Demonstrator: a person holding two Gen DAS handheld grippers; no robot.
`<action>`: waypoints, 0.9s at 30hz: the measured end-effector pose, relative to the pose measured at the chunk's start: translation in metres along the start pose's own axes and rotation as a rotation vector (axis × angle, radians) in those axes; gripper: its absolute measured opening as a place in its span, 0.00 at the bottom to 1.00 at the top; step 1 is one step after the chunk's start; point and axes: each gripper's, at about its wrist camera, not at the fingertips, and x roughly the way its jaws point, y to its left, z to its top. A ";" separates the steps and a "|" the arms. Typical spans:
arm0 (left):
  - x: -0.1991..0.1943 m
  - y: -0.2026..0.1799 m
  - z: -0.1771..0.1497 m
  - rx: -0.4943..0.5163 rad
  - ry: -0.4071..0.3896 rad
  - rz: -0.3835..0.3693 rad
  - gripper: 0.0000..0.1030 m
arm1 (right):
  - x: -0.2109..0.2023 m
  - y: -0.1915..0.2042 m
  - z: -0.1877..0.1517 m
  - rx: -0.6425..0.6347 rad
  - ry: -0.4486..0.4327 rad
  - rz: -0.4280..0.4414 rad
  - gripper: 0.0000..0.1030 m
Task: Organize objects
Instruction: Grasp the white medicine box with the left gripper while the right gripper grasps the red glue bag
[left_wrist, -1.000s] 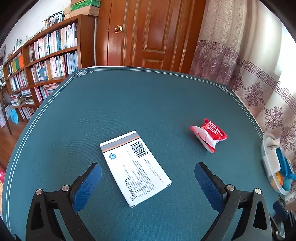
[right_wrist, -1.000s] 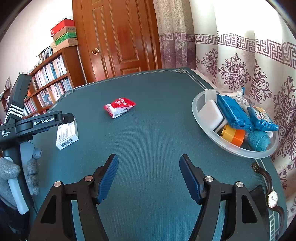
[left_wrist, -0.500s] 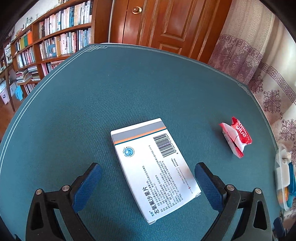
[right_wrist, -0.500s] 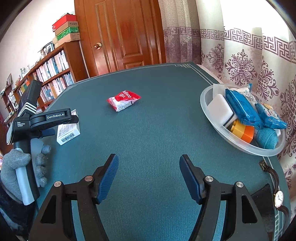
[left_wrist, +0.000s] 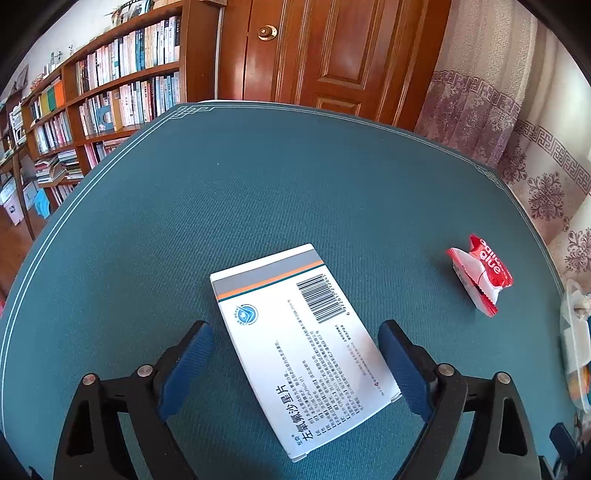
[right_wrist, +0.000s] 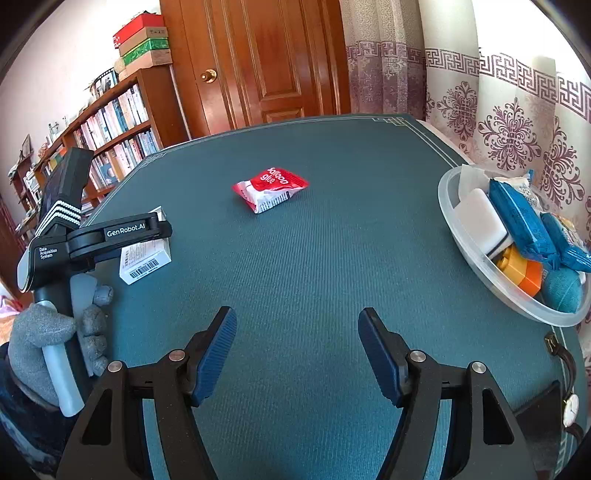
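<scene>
red glue packet (right_wrist: 271, 188) — plastic bowl (right_wrist: 480, 258) far right

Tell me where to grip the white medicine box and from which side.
Grip the white medicine box across its two long edges, coming from above: it lies flat, its near half already between the closing, not yet touching pads of the left hand-held gripper.

Teal cloth, white box, red packet

The table (left_wrist: 258, 192) is teal with pale border lines; the white box (left_wrist: 303, 347) bears grey and orange bands; the packet (right_wrist: 271, 188), far, is red and white.
</scene>
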 end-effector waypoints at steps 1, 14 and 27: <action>0.000 0.000 0.000 0.010 -0.003 0.005 0.83 | 0.002 0.002 0.002 0.000 0.004 0.005 0.68; -0.020 0.000 -0.005 0.045 -0.107 0.053 0.67 | 0.041 0.003 0.049 0.096 0.031 0.080 0.68; -0.025 0.009 -0.006 -0.009 -0.122 0.062 0.67 | 0.120 0.005 0.109 0.223 0.094 0.163 0.68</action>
